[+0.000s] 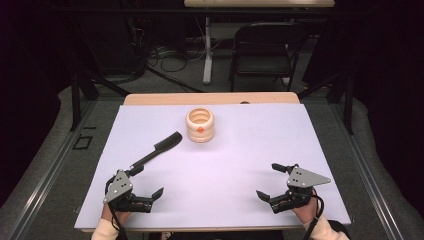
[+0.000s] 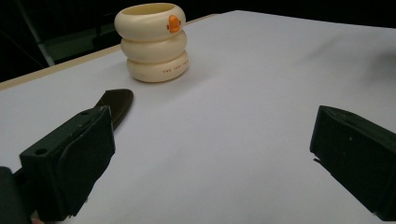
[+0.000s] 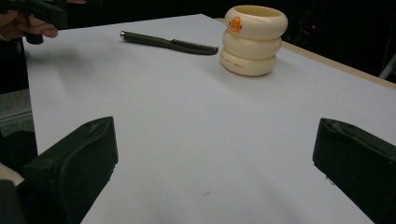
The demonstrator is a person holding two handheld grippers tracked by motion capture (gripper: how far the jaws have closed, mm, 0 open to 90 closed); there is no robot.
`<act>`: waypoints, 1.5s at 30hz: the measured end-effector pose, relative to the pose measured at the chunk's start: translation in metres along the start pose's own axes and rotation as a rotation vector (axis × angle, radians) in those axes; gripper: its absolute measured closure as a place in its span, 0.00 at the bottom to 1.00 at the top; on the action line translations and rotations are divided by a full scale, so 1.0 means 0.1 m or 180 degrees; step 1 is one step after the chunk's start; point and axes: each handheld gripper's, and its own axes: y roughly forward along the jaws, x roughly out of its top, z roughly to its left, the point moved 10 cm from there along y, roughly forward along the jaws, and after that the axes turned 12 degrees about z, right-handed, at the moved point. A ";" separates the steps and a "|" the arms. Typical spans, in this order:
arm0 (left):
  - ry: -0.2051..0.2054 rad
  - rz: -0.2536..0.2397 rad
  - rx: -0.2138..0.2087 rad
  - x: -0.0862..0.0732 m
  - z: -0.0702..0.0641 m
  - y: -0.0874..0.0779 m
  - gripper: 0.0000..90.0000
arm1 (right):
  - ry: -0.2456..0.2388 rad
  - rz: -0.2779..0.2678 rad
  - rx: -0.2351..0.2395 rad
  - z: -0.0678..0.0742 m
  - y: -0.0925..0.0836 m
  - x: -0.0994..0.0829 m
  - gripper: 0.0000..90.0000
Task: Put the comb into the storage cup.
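Both grippers' jaws gape empty; the black comb (image 1: pixel 159 148) lies just beyond the left gripper (image 1: pixel 148 182).

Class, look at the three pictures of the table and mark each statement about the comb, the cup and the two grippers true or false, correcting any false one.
1. The black comb lies flat on the white sheet. True.
2. The cream ringed cup lies on its side. False: it stands upright.
3. The left gripper grips the comb. False: its jaws are open and empty.
4. The right gripper is open. True.
5. The comb stands inside the cup. False: it lies beside it, apart.
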 end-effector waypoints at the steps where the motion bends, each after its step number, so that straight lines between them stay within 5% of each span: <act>1: 0.0002 0.0002 0.0014 0.00 0.00 0.00 0.00 | -0.0006 0.0008 -0.0006 0.00 0.00 0.00 0.00; 19: 0.0058 0.0069 0.0109 0.08 0.04 0.08 0.00 | -0.0026 0.0029 -0.0009 0.00 0.01 -0.01 0.00; 45: -0.0064 0.0173 0.0183 0.20 0.34 0.30 0.00 | -0.0016 0.0062 -0.0025 -0.02 0.04 -0.02 0.00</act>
